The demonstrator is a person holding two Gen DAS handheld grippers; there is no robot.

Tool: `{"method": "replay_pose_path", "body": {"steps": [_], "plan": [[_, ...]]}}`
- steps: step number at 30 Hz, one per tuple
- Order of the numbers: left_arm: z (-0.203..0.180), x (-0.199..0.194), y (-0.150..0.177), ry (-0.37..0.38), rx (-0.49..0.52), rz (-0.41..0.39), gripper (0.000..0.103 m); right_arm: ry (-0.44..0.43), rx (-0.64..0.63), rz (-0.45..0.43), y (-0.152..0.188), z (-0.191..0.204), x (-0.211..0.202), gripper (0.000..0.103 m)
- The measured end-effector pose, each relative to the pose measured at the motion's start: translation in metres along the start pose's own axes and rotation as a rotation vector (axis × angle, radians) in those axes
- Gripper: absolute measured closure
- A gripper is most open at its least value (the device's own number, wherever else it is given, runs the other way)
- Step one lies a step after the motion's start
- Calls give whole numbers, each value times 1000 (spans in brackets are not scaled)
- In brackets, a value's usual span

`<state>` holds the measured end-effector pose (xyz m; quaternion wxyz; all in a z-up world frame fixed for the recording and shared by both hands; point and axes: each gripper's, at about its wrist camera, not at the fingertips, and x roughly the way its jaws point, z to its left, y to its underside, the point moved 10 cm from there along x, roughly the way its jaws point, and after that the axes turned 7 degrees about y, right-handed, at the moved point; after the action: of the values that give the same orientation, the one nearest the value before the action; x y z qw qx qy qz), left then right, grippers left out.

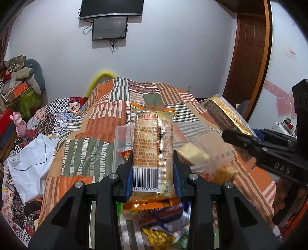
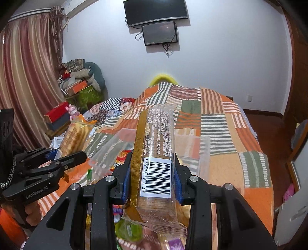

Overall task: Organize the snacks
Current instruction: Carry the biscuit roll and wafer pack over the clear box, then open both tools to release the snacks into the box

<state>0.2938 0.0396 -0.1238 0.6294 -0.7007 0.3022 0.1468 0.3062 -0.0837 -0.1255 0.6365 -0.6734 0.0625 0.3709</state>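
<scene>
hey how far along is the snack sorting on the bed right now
Early to midway, at a guess. Done: a few packets already sit in the clear plastic bin. In hand: the left tool is shut on an orange-trimmed biscuit pack, and the right tool on a gold-striped cracker sleeve, both held above the bin. Left: loose snacks piled on the patchwork bedspread.

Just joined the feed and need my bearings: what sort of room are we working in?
Most likely a home bedroom: a bed under a patchwork quilt, a curtain at the side, and a wall-mounted screen.
</scene>
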Motion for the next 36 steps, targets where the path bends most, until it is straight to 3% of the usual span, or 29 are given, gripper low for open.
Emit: {"method": "replay_pose_path", "body": {"steps": [10, 26, 36], "plan": [[17, 37, -5, 2, -36, 49, 69, -12, -11, 53, 0, 4, 35, 70], [35, 97, 13, 52, -88, 214, 69, 0, -49, 193, 11, 7, 91, 70], [43, 111, 20, 25, -91, 243, 69, -4, -64, 275, 23, 6, 112, 70]]}}
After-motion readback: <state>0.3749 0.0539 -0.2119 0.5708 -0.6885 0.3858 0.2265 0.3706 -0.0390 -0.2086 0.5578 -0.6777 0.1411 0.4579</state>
